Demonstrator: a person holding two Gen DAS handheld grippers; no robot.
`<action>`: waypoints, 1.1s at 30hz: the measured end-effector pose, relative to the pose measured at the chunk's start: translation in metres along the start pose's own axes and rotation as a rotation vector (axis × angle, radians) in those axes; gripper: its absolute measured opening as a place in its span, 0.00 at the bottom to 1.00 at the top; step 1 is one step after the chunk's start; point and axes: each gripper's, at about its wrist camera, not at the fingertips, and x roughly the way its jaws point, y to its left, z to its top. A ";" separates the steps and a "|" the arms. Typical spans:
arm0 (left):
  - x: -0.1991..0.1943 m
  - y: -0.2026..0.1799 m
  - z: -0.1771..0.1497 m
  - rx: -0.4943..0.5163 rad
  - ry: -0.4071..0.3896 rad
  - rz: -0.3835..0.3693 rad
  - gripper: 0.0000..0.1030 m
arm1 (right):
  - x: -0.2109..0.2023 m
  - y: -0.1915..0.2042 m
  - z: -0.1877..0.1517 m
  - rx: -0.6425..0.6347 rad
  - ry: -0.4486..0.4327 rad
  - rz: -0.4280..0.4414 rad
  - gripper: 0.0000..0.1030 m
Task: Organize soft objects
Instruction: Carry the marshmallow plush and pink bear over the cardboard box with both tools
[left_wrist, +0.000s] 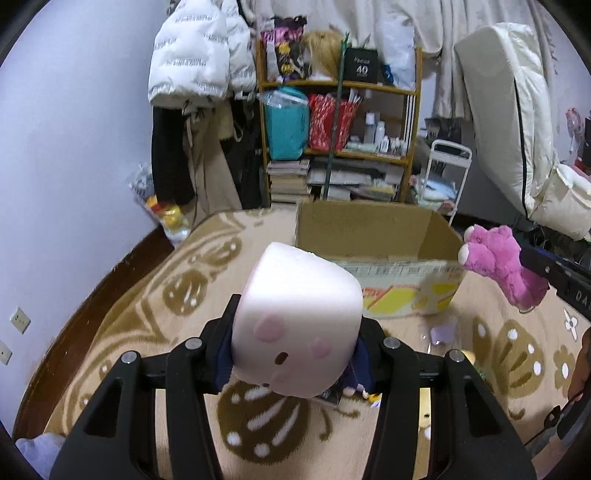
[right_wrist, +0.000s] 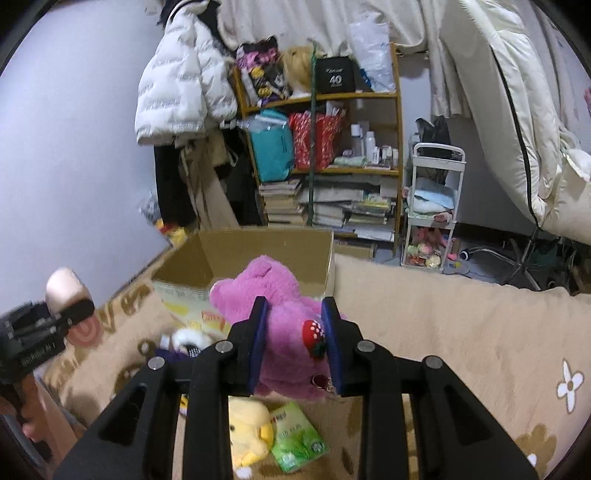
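- Beige carpet (right_wrist: 461, 332) with a brown flower pattern covers the floor of a cluttered bedroom; on it, nearest the right wrist camera, a yellow plush (right_wrist: 247, 435) and a green tissue pack (right_wrist: 297, 439) are seen lying just beside each other.
- A white cube plush (left_wrist: 295, 325) with pink cheeks is clamped between the fingers of the left gripper (left_wrist: 295, 354) and held above the carpet.
- A pink bear plush (right_wrist: 284, 325) is squeezed between the blue pads of the right gripper (right_wrist: 295, 339), also lifted.
- An open cardboard box (left_wrist: 376, 236) stands just ahead of both; nothing can be seen inside it.
- Carrying is judged to be the step in hand; next, each toy would need to be brought over the box rim and released.
- A wooden shelf (right_wrist: 397, 155) and hanging coats are seen beyond.
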 end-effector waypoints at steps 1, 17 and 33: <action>-0.001 -0.001 0.003 0.003 -0.009 -0.006 0.48 | -0.001 -0.002 0.004 0.009 -0.012 0.004 0.29; 0.016 -0.015 0.069 0.056 -0.146 -0.013 0.49 | 0.011 -0.010 0.056 -0.017 -0.113 0.037 0.30; 0.079 -0.040 0.069 0.148 -0.153 -0.028 0.49 | 0.071 0.008 0.062 -0.054 -0.067 0.072 0.30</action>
